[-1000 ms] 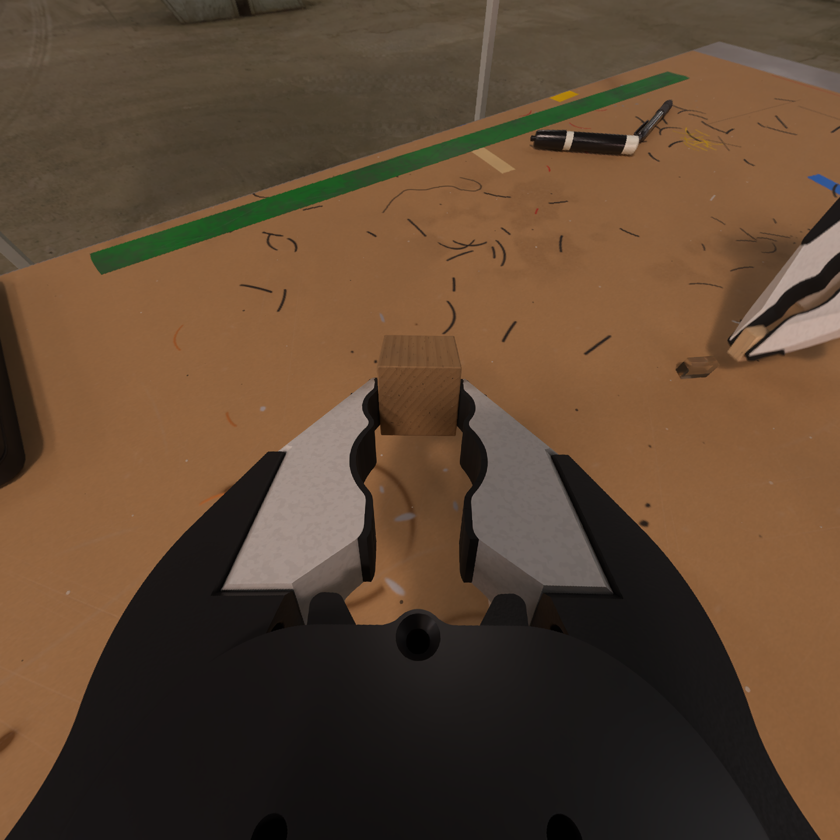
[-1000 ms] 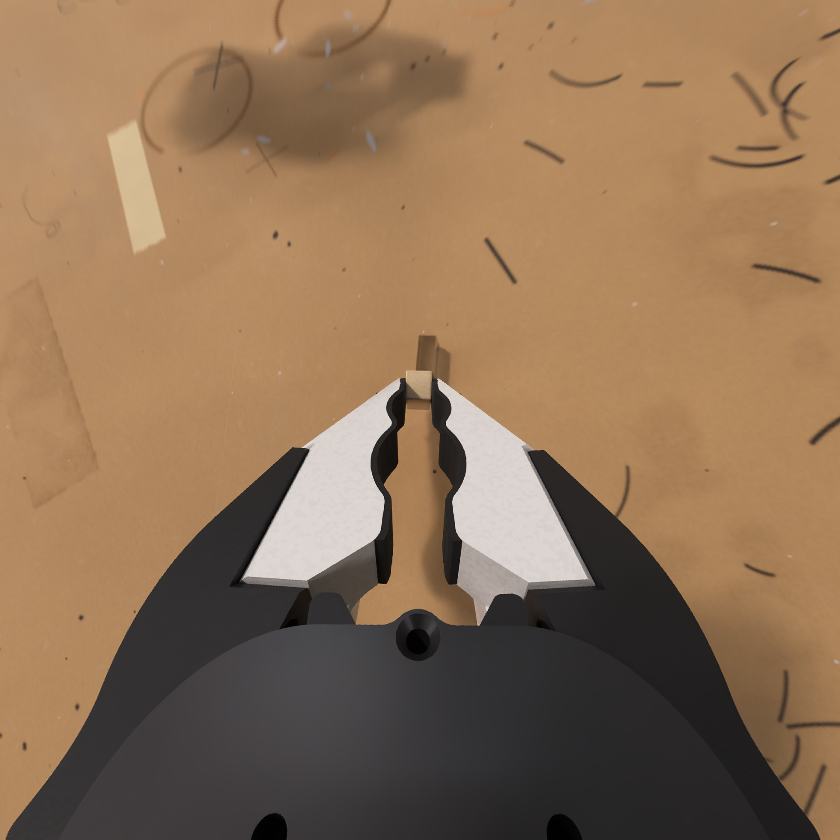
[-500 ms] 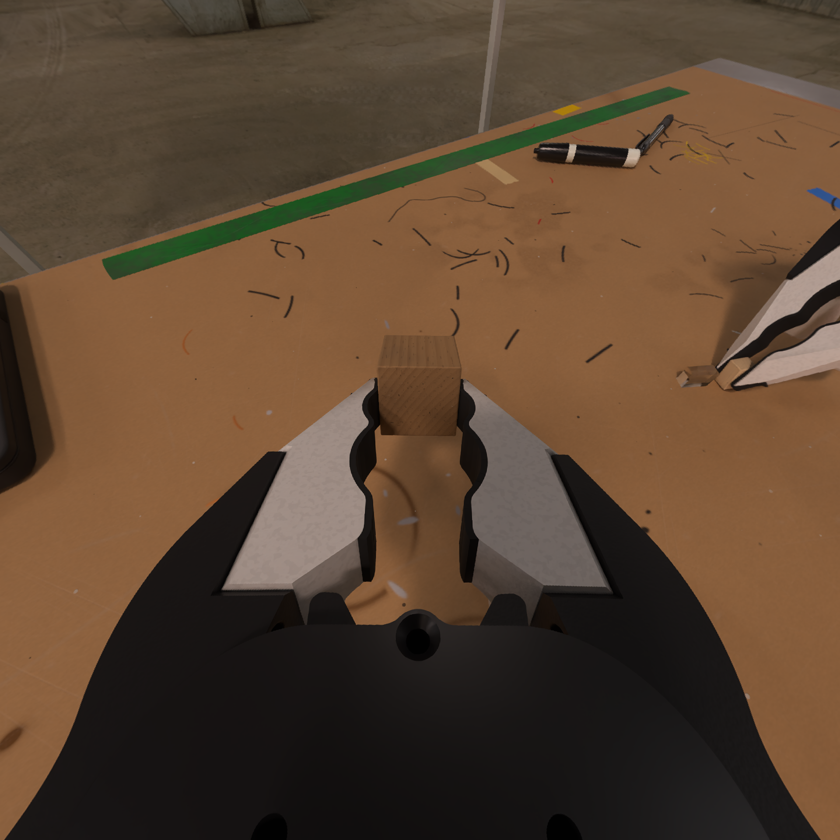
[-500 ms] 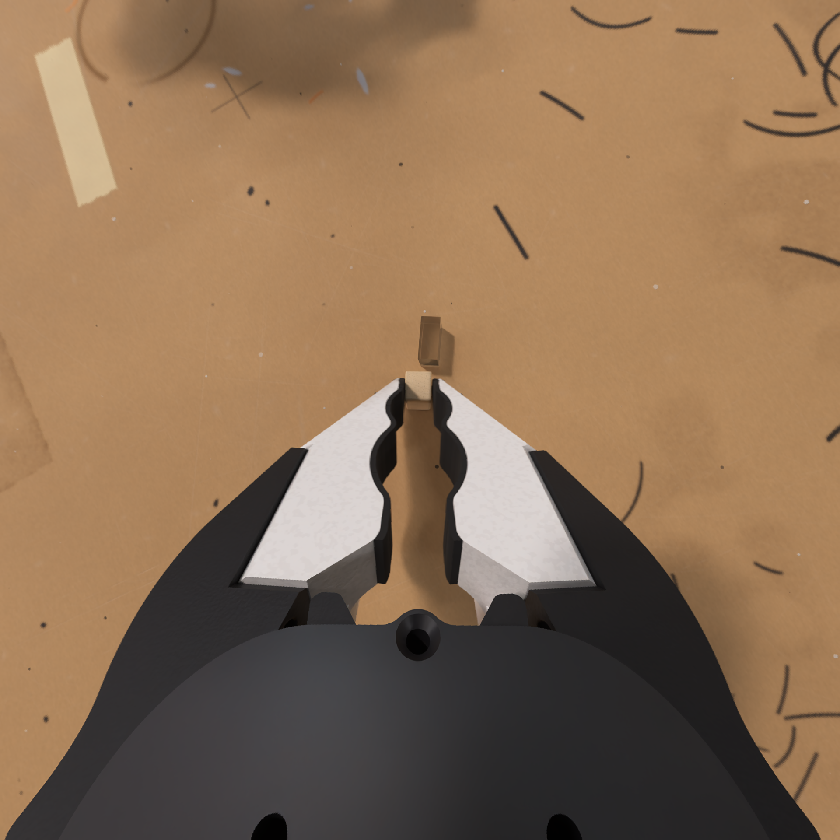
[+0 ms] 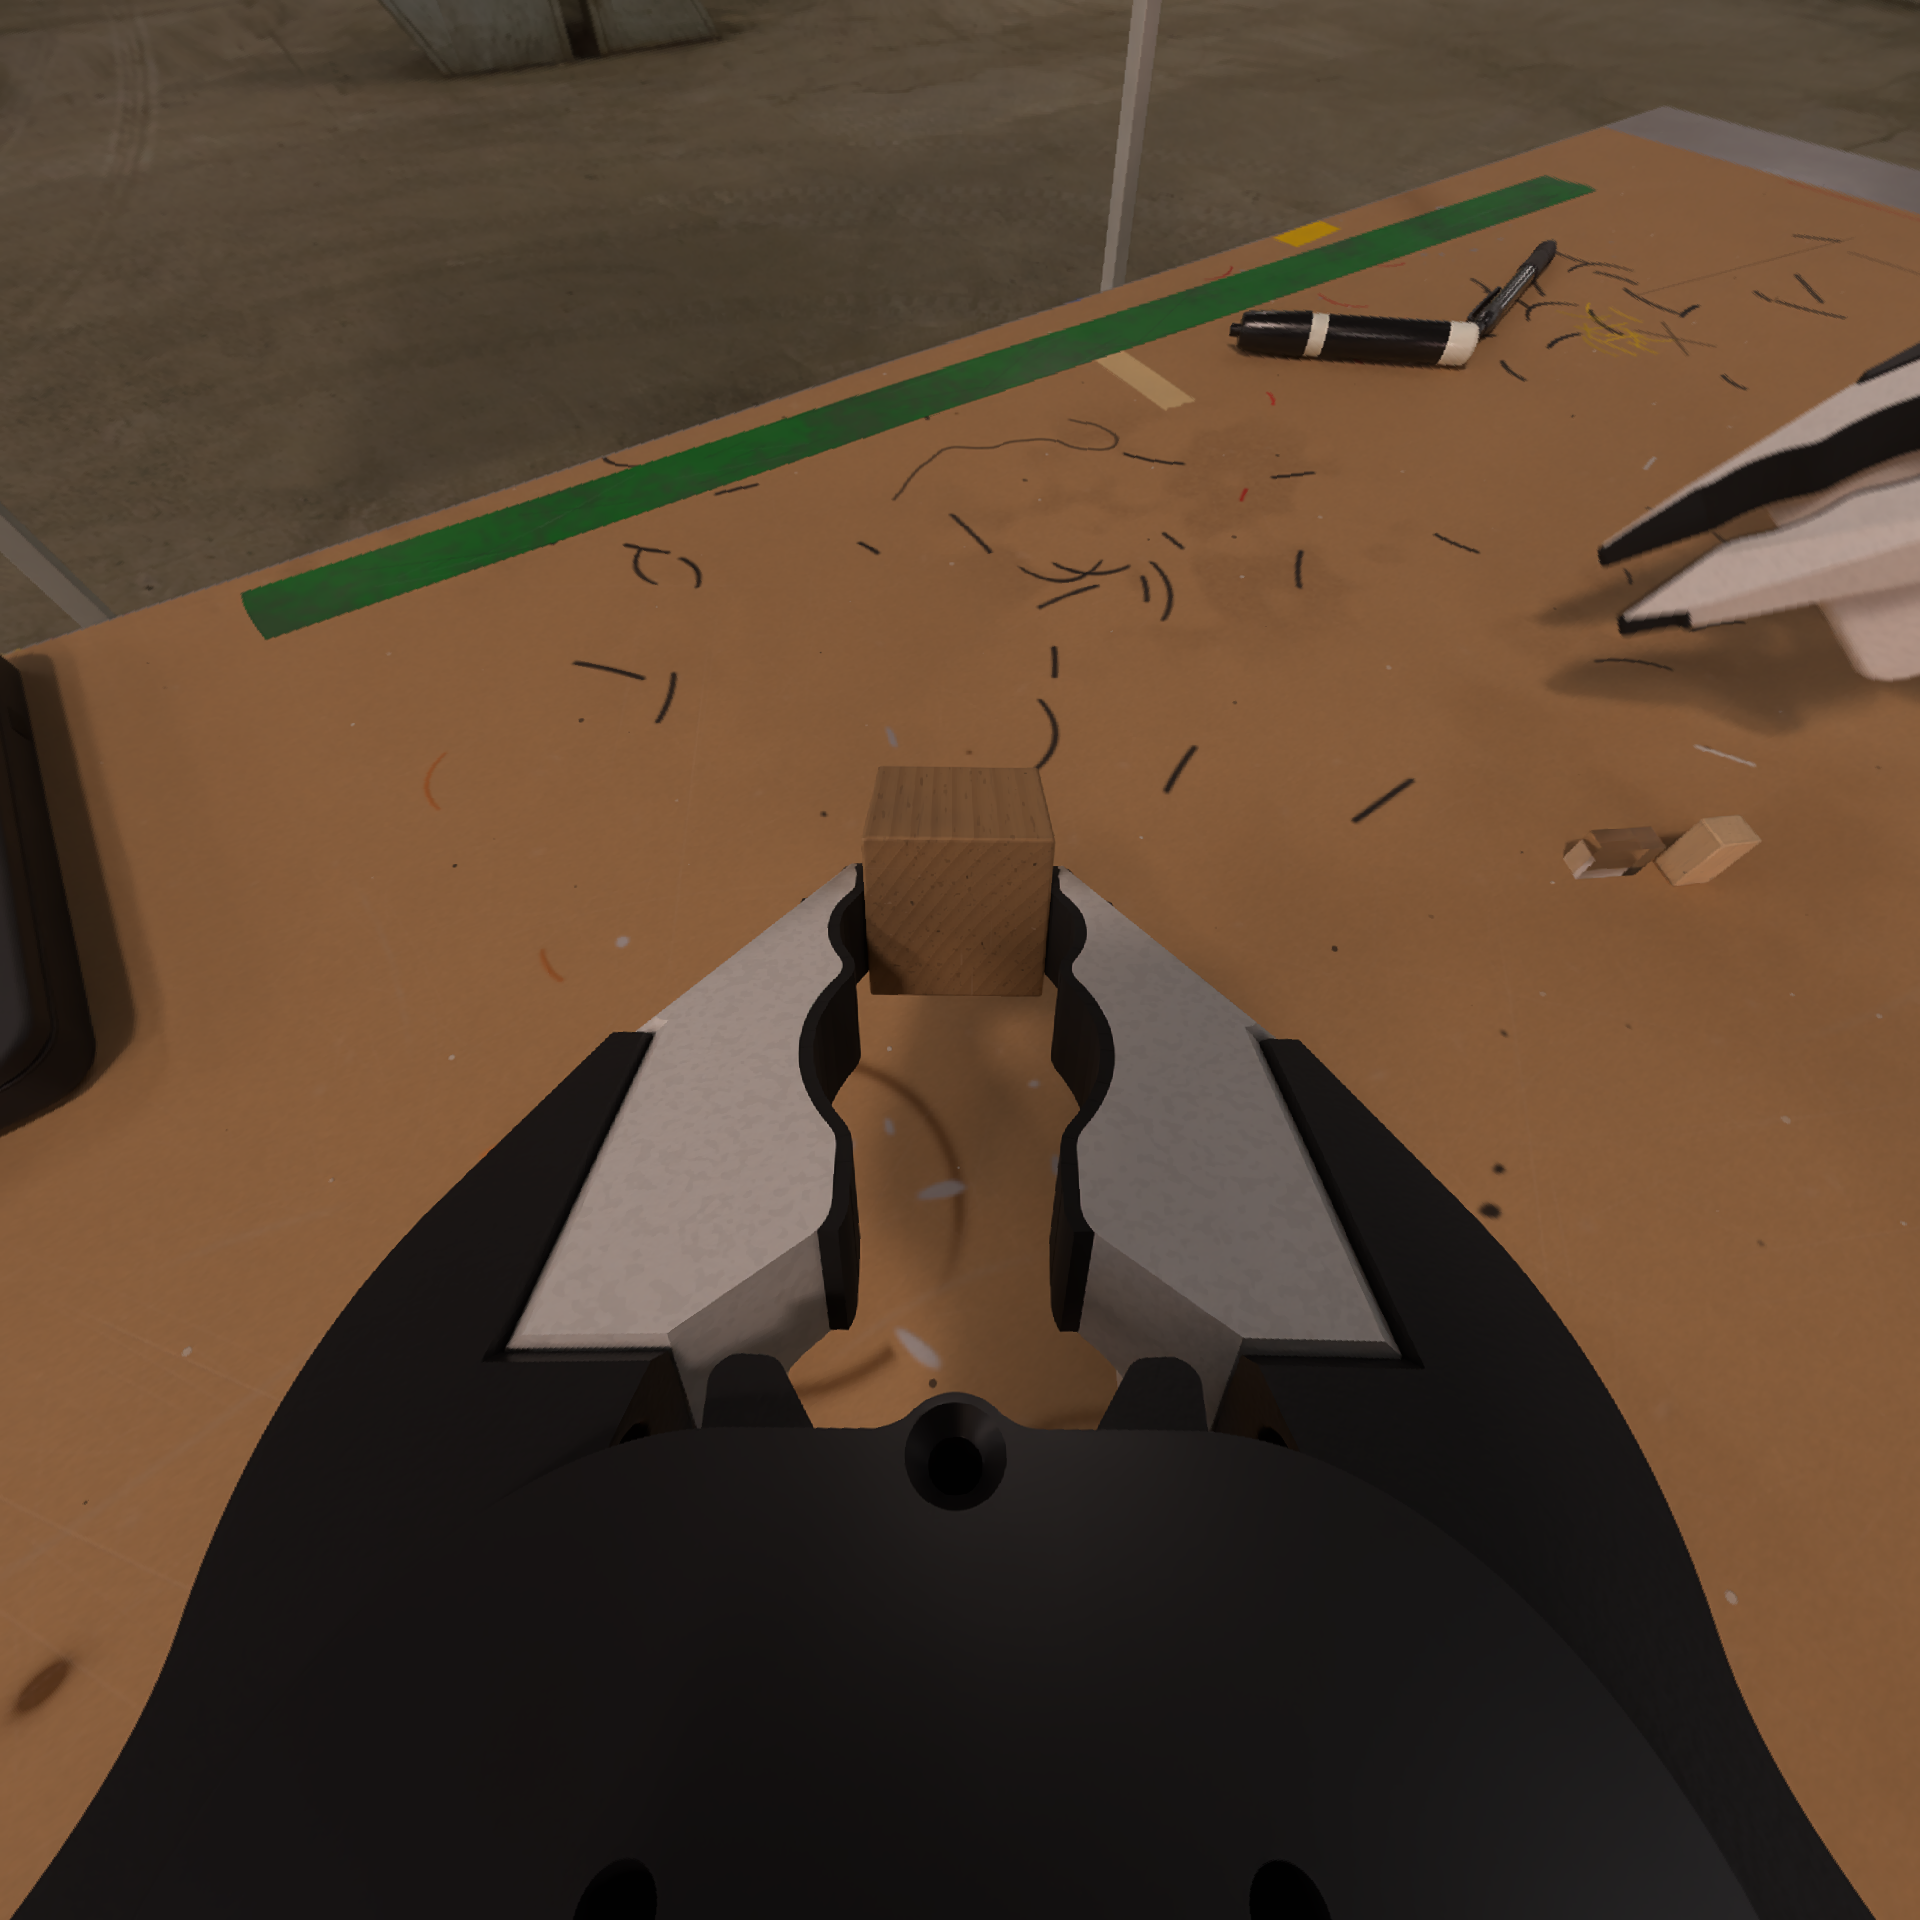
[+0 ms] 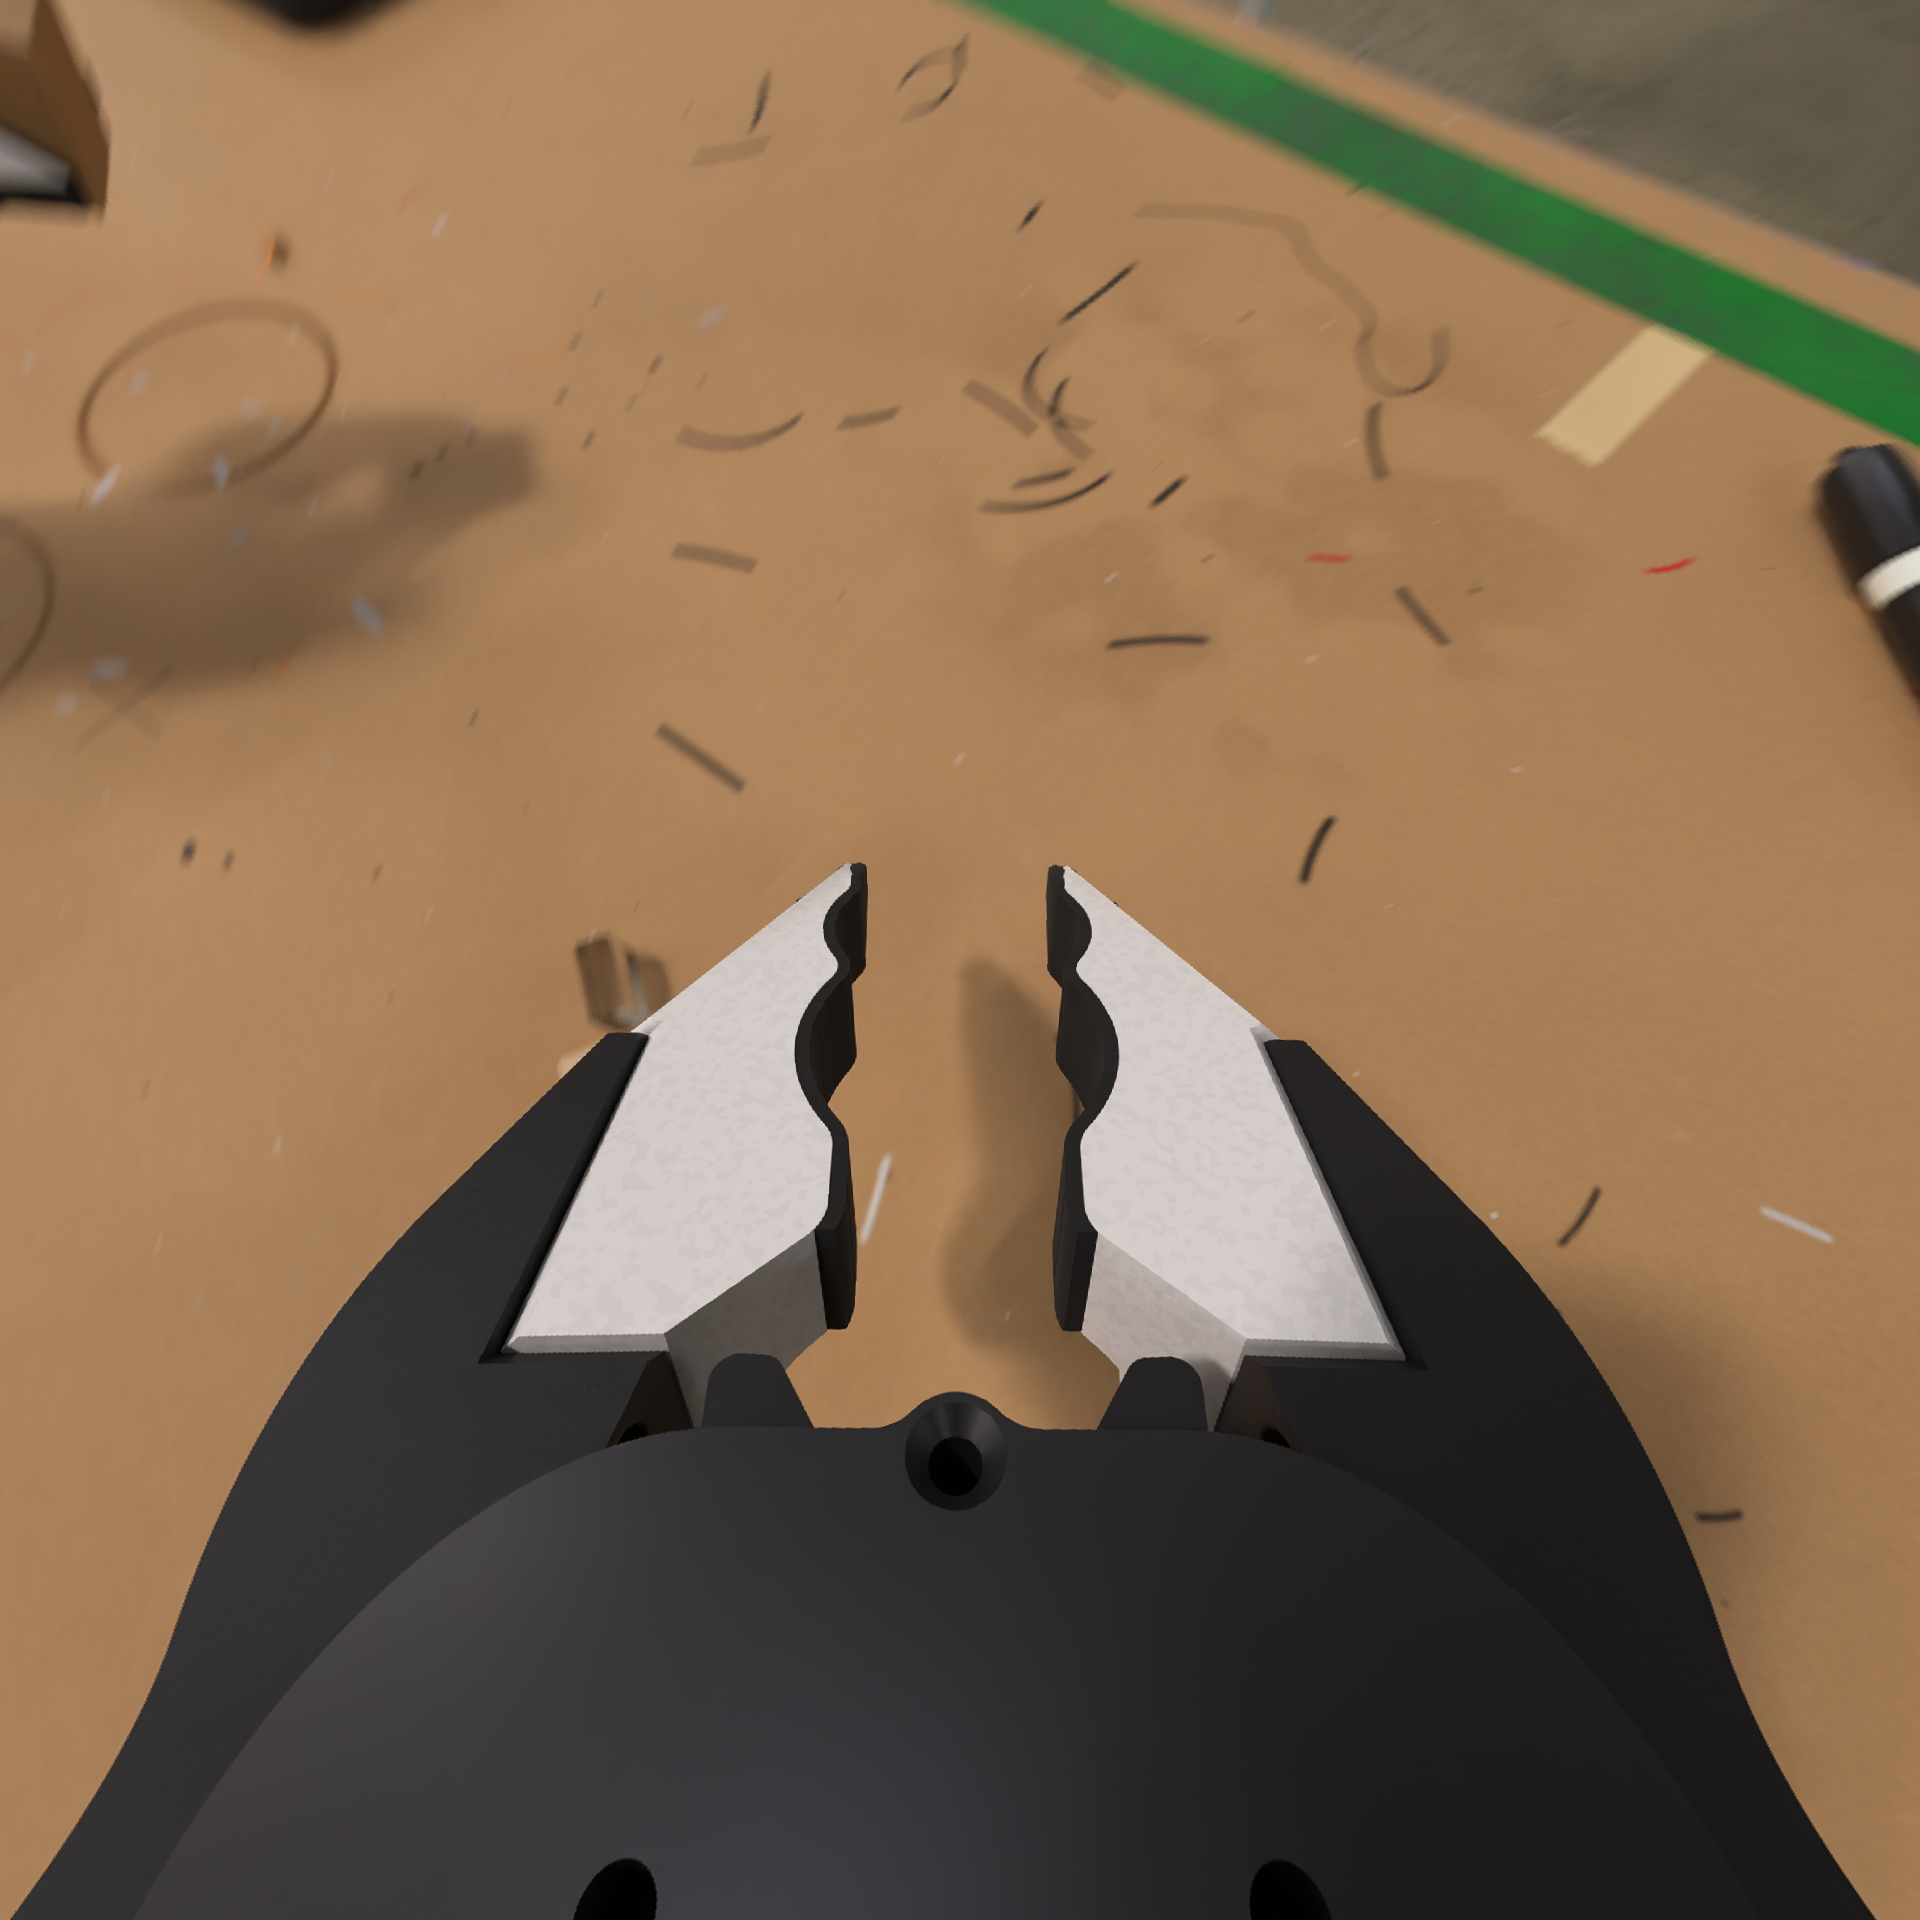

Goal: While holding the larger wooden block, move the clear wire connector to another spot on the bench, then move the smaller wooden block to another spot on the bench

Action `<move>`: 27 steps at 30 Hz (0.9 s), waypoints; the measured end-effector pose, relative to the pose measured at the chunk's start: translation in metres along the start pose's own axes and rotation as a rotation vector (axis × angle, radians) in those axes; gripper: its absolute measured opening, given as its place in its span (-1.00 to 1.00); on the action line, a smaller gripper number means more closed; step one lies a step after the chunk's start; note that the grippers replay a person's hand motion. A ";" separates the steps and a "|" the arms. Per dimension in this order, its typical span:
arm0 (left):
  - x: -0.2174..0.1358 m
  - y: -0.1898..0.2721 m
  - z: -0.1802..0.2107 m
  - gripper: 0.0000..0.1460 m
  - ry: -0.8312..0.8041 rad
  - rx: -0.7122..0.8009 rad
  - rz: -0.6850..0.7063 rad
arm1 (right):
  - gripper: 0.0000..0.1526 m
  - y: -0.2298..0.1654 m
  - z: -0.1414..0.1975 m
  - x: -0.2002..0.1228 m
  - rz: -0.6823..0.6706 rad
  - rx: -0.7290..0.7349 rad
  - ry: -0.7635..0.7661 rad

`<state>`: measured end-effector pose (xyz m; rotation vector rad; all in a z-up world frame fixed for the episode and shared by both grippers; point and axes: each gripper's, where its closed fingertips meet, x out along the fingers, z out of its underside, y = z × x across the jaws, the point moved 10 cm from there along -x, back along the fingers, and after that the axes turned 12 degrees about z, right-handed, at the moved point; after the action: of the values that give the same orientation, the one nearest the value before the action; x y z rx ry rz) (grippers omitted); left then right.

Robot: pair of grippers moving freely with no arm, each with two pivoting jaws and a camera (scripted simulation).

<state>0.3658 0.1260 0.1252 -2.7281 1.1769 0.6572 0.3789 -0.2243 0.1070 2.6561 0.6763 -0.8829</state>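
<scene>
My left gripper [image 5: 956, 875] is shut on the larger wooden block [image 5: 956, 914], a tan cube held just above the brown bench [image 5: 416, 1039]. The smaller wooden block [image 5: 1709, 850] lies on the bench at the right, touching or nearly touching the clear wire connector [image 5: 1616, 847]. My right gripper [image 5: 1616, 590] hovers above and behind them, open and empty. In the right wrist view my right gripper [image 6: 956, 873] is open with nothing between the fingers. The connector [image 6: 608, 977] lies just left of the left finger, which hides most of the smaller block.
A black marker [image 5: 1351, 338] and a thin pen [image 5: 1512, 286] lie at the far right. A green tape strip [image 5: 914, 405] runs along the bench's far edge, with the floor beyond. A black object [image 5: 31, 894] sits at the left edge.
My right gripper has opened, let go of the smaller wooden block beside the connector, and risen and swung away. My left gripper still holds the larger block, barely moved.
</scene>
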 end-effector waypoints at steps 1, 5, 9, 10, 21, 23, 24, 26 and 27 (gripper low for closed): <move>0.000 0.000 0.000 -0.56 -0.001 -0.002 0.001 | -0.55 0.002 -0.003 0.002 0.026 0.039 0.027; 0.002 -0.001 0.002 -0.56 -0.007 -0.008 0.006 | -0.56 0.002 -0.019 0.021 0.067 0.139 0.109; 0.003 -0.001 0.002 -0.56 -0.013 -0.004 0.002 | -0.65 -0.006 -0.034 0.045 0.063 0.153 0.178; 0.002 -0.001 0.003 -0.56 -0.013 -0.005 -0.001 | -0.68 -0.007 -0.036 0.049 0.053 0.144 0.175; -0.002 -0.008 0.005 -0.56 0.003 -0.043 -0.008 | -0.87 -0.010 -0.032 0.054 0.103 0.045 0.205; -0.002 -0.008 0.005 -0.56 0.003 -0.041 -0.009 | -0.87 -0.010 -0.032 0.054 0.084 0.054 0.203; -0.002 -0.008 0.005 -0.56 0.004 -0.041 -0.009 | -0.88 -0.009 -0.032 0.055 0.081 0.057 0.205; -0.002 -0.007 0.005 -0.56 0.004 -0.039 -0.006 | -0.88 -0.009 -0.032 0.055 0.078 0.059 0.205; -0.002 -0.007 0.005 -0.56 0.003 -0.038 -0.005 | -0.88 -0.009 -0.032 0.055 0.076 0.059 0.205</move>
<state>0.3676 0.1334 0.1210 -2.7632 1.1692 0.6819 0.4287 -0.1851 0.0970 2.8306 0.5978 -0.6256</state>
